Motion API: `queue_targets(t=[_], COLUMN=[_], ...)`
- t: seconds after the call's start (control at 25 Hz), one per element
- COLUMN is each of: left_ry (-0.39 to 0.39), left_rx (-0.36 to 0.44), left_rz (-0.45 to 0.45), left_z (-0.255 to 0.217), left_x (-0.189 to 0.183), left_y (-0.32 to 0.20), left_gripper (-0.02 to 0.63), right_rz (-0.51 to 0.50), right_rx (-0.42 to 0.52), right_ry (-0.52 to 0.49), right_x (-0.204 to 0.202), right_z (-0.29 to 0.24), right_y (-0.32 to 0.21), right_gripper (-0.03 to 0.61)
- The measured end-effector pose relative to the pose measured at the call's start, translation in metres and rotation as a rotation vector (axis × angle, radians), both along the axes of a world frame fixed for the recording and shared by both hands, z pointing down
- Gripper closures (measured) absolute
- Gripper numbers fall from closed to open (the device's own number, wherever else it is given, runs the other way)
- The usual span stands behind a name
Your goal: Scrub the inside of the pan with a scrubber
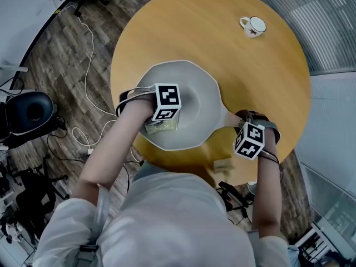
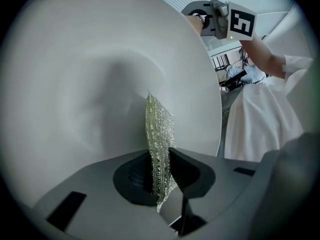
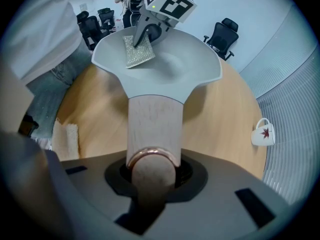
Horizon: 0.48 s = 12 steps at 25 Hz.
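A pale grey pan (image 1: 192,85) (image 2: 95,79) (image 3: 177,66) lies on the round wooden table (image 1: 250,71). Its light wooden handle (image 3: 152,129) points toward me. My right gripper (image 1: 245,128) (image 3: 150,171) is shut on the end of that handle. A glittery green-silver scrubber (image 2: 159,134) (image 3: 138,51) (image 1: 161,127) is pinched edge-on in my left gripper (image 1: 162,121) (image 2: 160,176), which is shut on it. The scrubber's free end rests against the pan's inner surface near its near-left side.
A white mug (image 1: 253,25) (image 3: 261,131) with a red leaf stands at the table's far right. A folded cloth (image 3: 71,139) lies on the table near its front edge. Office chairs (image 1: 28,113) and cables (image 1: 89,65) are on the wooden floor to the left.
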State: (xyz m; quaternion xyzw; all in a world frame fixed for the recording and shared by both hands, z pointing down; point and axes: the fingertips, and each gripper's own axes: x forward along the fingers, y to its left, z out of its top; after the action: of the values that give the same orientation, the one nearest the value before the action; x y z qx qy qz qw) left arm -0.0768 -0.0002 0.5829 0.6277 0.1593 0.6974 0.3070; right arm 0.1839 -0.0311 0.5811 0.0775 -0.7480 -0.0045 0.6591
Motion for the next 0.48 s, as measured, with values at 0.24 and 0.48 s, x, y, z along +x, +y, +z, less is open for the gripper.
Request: queue_targets(t=[0.24, 0.48], left_ry=[0.022, 0.039], left_rx=[0.129, 0.195], left_rz=[0.009, 0.042], left_z=[0.018, 0.023], left_x=[0.004, 0.007], left_y=[-0.015, -0.026], left_gripper=[0.537, 0.537], right_rz=[-0.004, -0.005], right_rx=[0.000, -0.005], right_ry=[-0.001, 0.000], right_x=[0.000, 0.002], right_z=[0.002, 0.000], right_y=[0.000, 0.001], right_gripper=[0.492, 0.492])
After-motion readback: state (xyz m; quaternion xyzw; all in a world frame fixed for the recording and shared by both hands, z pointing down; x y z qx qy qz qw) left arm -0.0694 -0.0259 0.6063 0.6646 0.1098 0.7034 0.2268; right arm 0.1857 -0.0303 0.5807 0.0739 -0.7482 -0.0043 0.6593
